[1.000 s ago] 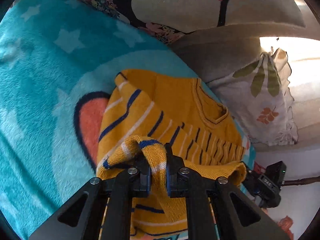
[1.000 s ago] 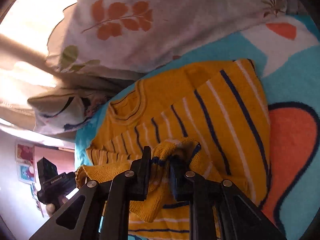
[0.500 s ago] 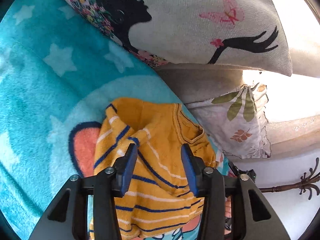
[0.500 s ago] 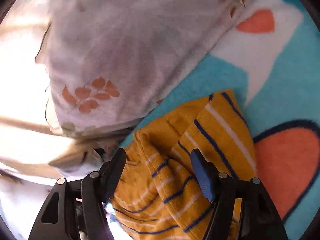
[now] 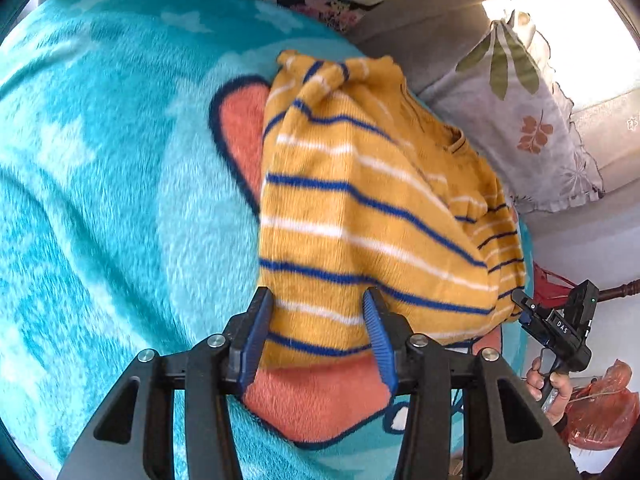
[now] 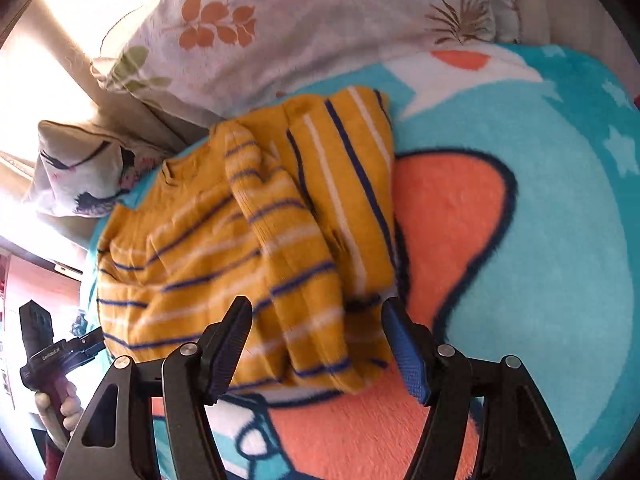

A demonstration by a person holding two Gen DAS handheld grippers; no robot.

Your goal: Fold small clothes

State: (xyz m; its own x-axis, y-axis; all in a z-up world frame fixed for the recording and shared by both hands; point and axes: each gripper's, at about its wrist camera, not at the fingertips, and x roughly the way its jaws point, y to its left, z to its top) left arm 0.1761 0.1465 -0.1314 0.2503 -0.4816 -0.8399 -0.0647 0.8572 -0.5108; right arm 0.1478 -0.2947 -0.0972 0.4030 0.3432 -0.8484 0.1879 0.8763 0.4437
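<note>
The sweater (image 5: pixel 372 216) is left folded on the blanket (image 5: pixel 100 200), just ahead of both tongs. The left tongs (image 5: pixel 318 332) are held apart and grip nothing; the right tongs (image 6: pixel 316 344) are closing, still off the knit, presumably freed for the next fold.

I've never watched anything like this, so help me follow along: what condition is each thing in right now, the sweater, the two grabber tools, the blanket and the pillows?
Striped sweater: folded over, lying loose on the blanket, rumpled.
Left gripper: open, holding nothing.
Right gripper: jaws closing, nothing pinched.
Blanket: spread out under the sweater.
Leaf-print pillow: lying beside the sweater.
</note>
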